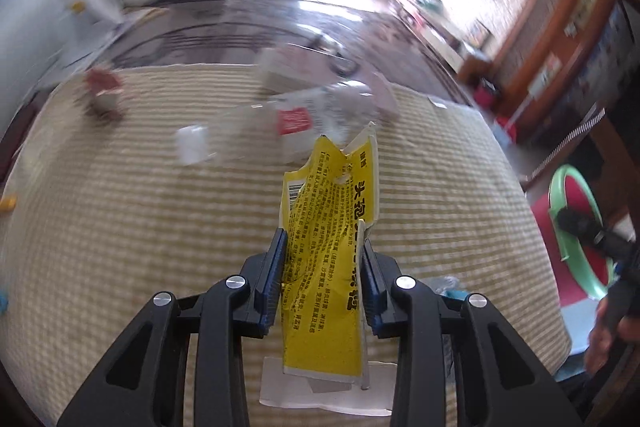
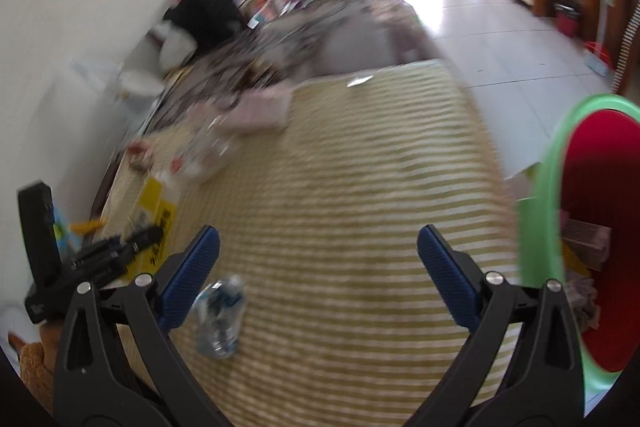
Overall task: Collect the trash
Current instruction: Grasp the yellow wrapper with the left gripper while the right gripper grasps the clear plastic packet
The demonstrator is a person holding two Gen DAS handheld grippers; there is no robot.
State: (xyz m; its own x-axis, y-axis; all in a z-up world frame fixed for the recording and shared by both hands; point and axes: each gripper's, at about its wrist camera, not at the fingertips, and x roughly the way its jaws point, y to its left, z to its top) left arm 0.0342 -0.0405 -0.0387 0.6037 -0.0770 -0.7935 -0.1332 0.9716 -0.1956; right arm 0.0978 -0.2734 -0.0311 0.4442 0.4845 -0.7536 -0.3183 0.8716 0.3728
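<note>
Striped mat (image 1: 160, 227) over table; tiled floor (image 2: 500, 39) beyond. Left gripper (image 1: 324, 291) clamping yellow packet (image 1: 324, 267); right gripper (image 2: 320, 275) wide, empty. Far-edge litter blurred.

Both grippers, left (image 1: 323, 279) and right (image 2: 318, 275), have black plastic arms with triangular cut-outs, silver round pivot screws and ribbed blue pads (image 2: 448, 277).

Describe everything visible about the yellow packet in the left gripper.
The yellow packet is a flat, creased foil-like sachet, printed with black characters and a barcode, its top edge torn open and jagged. It stands roughly upright between the left gripper's blue pads, which press on its sides, above the striped woven mat and a white paper scrap.
</note>
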